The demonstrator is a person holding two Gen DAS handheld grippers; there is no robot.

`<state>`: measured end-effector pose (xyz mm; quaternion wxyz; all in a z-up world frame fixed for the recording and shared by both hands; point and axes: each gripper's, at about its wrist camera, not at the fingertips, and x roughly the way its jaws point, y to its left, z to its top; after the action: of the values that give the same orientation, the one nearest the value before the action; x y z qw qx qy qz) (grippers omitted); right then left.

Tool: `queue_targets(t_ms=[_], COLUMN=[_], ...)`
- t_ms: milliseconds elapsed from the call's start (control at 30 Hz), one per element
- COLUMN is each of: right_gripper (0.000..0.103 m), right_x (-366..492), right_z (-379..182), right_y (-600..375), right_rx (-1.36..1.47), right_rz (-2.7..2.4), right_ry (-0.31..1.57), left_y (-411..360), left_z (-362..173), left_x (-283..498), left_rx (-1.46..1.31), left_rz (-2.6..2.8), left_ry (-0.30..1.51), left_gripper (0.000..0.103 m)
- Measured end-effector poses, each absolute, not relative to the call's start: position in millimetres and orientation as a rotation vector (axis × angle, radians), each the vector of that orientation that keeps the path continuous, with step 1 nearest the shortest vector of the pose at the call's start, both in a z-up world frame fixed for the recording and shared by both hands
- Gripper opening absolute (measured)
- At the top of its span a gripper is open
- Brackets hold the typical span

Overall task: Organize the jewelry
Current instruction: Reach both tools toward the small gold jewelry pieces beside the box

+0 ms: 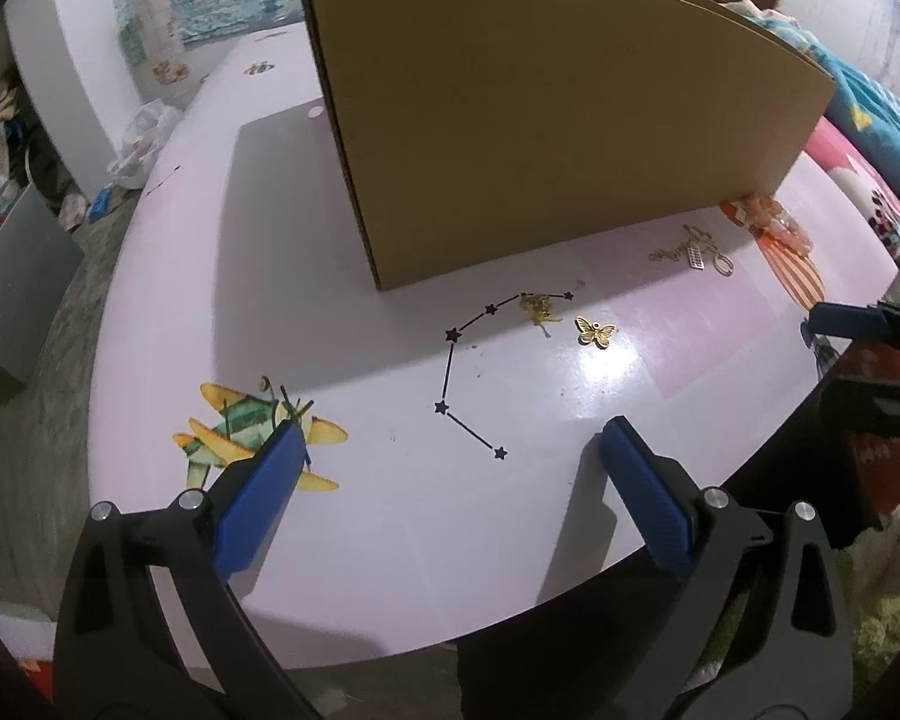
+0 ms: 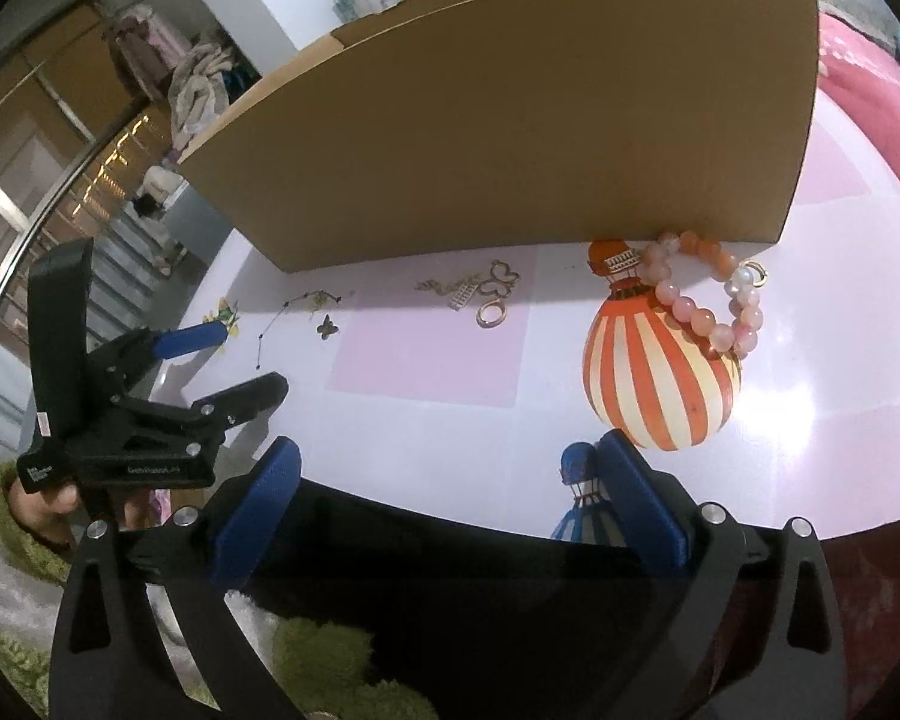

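Loose jewelry lies on a pale pink table (image 1: 342, 324) in front of a cardboard box (image 1: 558, 138). A gold butterfly charm (image 1: 595, 332) and a small yellow-green piece (image 1: 537, 308) rest near a printed star line. A gold chain with charms and a clasp (image 1: 696, 252) lies further right, seen too in the right wrist view as the gold chain (image 2: 480, 294). A pink and orange bead bracelet (image 2: 711, 294) sits against the box's corner. My left gripper (image 1: 450, 438) hangs open over the table's near part, nothing between its fingers. My right gripper (image 2: 447, 474) is open at the table's near edge, empty.
The cardboard box (image 2: 510, 114) stands tall across the back of the table. Printed pictures mark the top: a biplane (image 1: 252, 438) and a striped balloon (image 2: 660, 378). A hand holding the left gripper (image 2: 168, 384) shows at left. A bed with blankets (image 1: 870, 114) lies to the right.
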<state>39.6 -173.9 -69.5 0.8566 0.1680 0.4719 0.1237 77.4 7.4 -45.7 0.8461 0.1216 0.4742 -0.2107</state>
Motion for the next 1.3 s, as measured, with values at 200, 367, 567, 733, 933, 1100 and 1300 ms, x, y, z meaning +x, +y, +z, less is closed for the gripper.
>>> queue_targets(t_ms=[200, 367, 567, 733, 933, 1100, 1300], right_gripper=[0.097, 0.097, 0.097, 0.097, 0.097, 0.097, 0.097], right_x=[37.4, 38.2, 40.5, 43.0, 43.1, 42.6, 43.1], right_z=[-70.9, -70.1, -70.6, -70.5, -71.0, -72.0, -73.0], right_y=[-174.7, -174.6, -175.2, -172.1, -170.5, -171.4, -175.1], right_rx=[0.370, 0.370, 0.372, 0.353, 0.334, 0.348, 0.356], right_rz=[0.255, 0.242, 0.240, 0.225, 0.222, 0.231, 0.245], right_ry=[0.977, 0.976, 0.983, 0.998, 1.000, 0.994, 0.998], left_y=[10.2, 7.2, 5.7, 3.3, 3.4, 4.0, -0.2], left_z=[-47.7, -48.7, -47.4, -46.8, -45.9, -45.9, -40.6], left_x=[78.2, 69.5, 72.5, 73.4, 74.6, 75.3, 67.1], left_rx=[0.256, 0.251, 0.251, 0.252, 0.254, 0.257, 0.293], left_rz=[-0.443, -0.435, -0.429, -0.426, -0.428, -0.432, -0.425], left_ry=[0.984, 0.988, 0.980, 0.999, 1.002, 0.998, 0.925], left_gripper=[0.096, 0.096, 0.096, 0.096, 0.096, 0.096, 0.096])
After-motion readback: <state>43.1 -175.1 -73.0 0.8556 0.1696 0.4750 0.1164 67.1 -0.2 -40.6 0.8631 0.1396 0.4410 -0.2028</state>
